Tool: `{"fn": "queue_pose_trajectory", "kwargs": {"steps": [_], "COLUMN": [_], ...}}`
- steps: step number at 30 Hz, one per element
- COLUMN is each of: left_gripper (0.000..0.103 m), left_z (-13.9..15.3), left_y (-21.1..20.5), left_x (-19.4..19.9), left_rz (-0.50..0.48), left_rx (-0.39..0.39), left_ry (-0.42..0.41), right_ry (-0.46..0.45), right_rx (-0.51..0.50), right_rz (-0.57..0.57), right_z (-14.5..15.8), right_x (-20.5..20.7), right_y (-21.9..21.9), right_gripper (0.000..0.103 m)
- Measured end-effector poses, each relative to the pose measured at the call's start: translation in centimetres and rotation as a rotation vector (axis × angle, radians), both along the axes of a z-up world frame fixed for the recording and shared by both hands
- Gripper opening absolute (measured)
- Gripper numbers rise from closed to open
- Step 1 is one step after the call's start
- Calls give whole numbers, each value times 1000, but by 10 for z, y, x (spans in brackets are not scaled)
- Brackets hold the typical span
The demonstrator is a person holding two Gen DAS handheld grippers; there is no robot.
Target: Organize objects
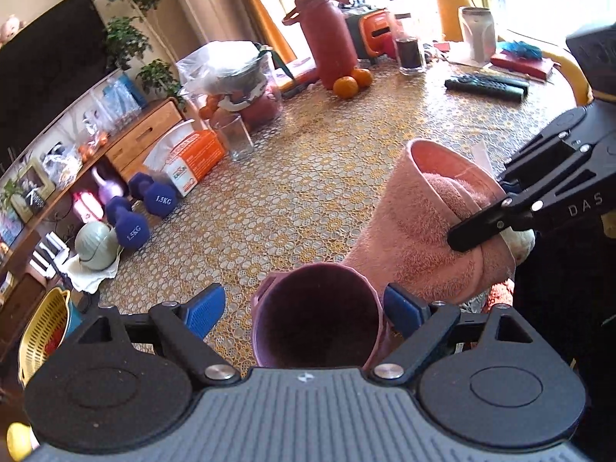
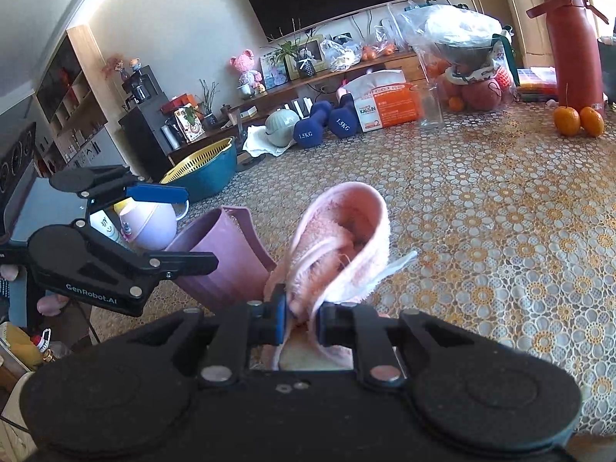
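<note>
A purple plastic cup (image 1: pixel 315 319) sits between the fingers of my left gripper (image 1: pixel 304 308), tilted with its mouth toward the camera; the jaws stand wide, the right pad at the cup wall, the left pad apart from it. It also shows in the right wrist view (image 2: pixel 227 254). My right gripper (image 2: pixel 302 317) is shut on a rolled pink towel (image 2: pixel 338 246), held above the table beside the cup. The towel (image 1: pixel 427 215) and the right gripper's fingers (image 1: pixel 485 225) show at right in the left wrist view.
The lace-covered table (image 1: pixel 308 177) carries a clear glass (image 1: pixel 235 136), two oranges (image 1: pixel 352 82), a red bottle (image 1: pixel 327 38), remotes (image 1: pixel 487 84), blue dumbbells (image 1: pixel 142 208), an orange box (image 1: pixel 188 161) and a bagged fruit bowl (image 1: pixel 235 77). A yellow colander (image 2: pixel 204 169) stands off the table's edge.
</note>
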State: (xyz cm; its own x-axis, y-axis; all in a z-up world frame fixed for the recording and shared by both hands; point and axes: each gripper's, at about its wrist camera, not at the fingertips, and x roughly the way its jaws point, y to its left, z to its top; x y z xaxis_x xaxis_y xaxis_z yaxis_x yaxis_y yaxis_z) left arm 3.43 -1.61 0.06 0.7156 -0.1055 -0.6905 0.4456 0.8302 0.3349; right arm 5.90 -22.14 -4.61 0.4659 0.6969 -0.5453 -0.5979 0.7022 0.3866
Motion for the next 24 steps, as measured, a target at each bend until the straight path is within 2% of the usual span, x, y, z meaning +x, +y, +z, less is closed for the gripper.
{"fn": "queue_pose_trajectory", "kwargs": {"steps": [4,9,12,15,20,24], "left_gripper": [90,90,79,79,78,78], "left_z": [-5,-9,-12,-12,-8,-5], "left_y": [1,0,1,3,15,41], "left_x": [12,19,20,19,27,38], "left_rz": [-47,-84,-89,-77,43,245], "left_rx": [8,1,0,-13,-97,-257], "left_ry": [51,68,81,74,97,153], "right_ry": [3,12,9,7,0,-28], "right_rx": [0,2,3,2,9,5], "right_rz": [-8,-10,-11,-9,-13,-9], "right_z": [0,-1,-1,-1,1,9], "right_x": [-1,0,0,0,-1,-3], "right_y": [0,-1,-1,0,1,5], "right_gripper": [14,14,14,14,14,14]}}
